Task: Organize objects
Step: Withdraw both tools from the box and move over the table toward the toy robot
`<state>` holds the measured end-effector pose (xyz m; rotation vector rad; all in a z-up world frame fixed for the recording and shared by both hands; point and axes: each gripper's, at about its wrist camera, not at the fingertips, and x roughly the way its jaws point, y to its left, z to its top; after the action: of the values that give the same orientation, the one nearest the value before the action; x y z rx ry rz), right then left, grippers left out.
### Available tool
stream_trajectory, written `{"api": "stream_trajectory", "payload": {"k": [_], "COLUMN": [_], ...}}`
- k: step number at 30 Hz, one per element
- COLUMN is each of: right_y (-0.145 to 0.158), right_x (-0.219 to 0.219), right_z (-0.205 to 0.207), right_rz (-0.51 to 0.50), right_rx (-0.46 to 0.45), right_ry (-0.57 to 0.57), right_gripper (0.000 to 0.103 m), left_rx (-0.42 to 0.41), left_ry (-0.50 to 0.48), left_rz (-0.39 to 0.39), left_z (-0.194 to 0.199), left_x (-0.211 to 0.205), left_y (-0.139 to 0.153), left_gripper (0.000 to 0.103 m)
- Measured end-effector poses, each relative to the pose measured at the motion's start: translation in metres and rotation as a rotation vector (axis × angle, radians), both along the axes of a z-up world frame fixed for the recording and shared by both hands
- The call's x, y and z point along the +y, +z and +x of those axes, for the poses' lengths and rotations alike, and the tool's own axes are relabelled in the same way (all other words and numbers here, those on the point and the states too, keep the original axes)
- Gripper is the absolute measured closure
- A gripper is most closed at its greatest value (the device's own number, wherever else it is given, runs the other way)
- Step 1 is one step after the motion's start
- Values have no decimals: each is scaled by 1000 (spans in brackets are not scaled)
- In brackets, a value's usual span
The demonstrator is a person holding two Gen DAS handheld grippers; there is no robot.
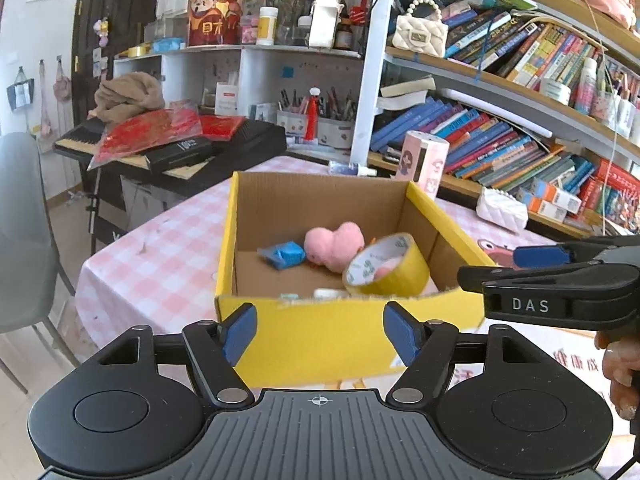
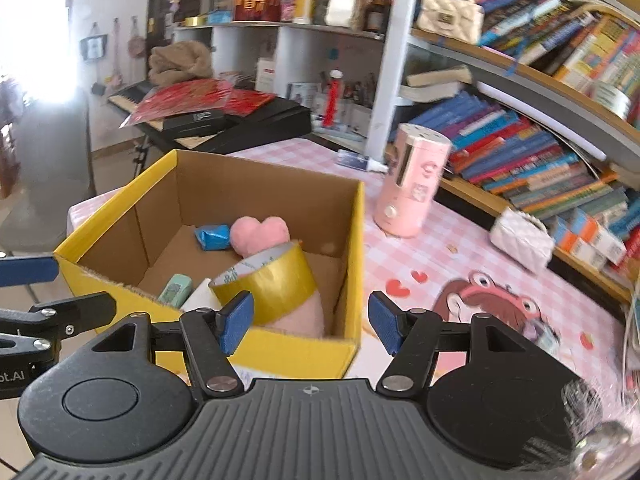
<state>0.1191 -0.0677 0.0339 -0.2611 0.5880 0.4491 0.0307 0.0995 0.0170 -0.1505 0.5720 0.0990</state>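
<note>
A yellow cardboard box (image 1: 344, 332) stands on the pink checked table; it also shows in the right wrist view (image 2: 354, 240). Inside lie a yellow tape roll (image 1: 394, 270) (image 2: 272, 280), a pink plush heart (image 1: 334, 244) (image 2: 260, 232), a blue packet (image 1: 285, 254) (image 2: 212, 236), and a pale green item (image 2: 176, 290). My left gripper (image 1: 320, 334) is open and empty, in front of the box's near wall. My right gripper (image 2: 311, 322) is open and empty, at the box's near right corner; it also shows from the side in the left wrist view (image 1: 516, 264).
A pink cylindrical appliance (image 2: 412, 180) stands on the table right of the box. A white quilted purse (image 2: 520, 240) lies by the bookshelf (image 2: 540, 152). A keyboard (image 1: 176, 148) with red bags sits behind. A grey chair (image 1: 24, 232) is at left.
</note>
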Motion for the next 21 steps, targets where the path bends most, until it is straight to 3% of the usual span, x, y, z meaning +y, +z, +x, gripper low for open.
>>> {"api": "stream_trajectory", "payload": {"k": [11,21], "right_y": [-21,-26], "right_x": [-15,-25], "right_z": [-52,-81], "right_rz": [29,21], "right_rx": [105,86], "right_ry": [-91,-153], "right_gripper": [39,32], "left_rx": [38,79], "left_ry": [-52,-68], "left_rz": [3,21], "left_z": [-31,-52], "left_x": [-4,-8], "left_y": [-3,-7], "left_gripper": [27,22]}}
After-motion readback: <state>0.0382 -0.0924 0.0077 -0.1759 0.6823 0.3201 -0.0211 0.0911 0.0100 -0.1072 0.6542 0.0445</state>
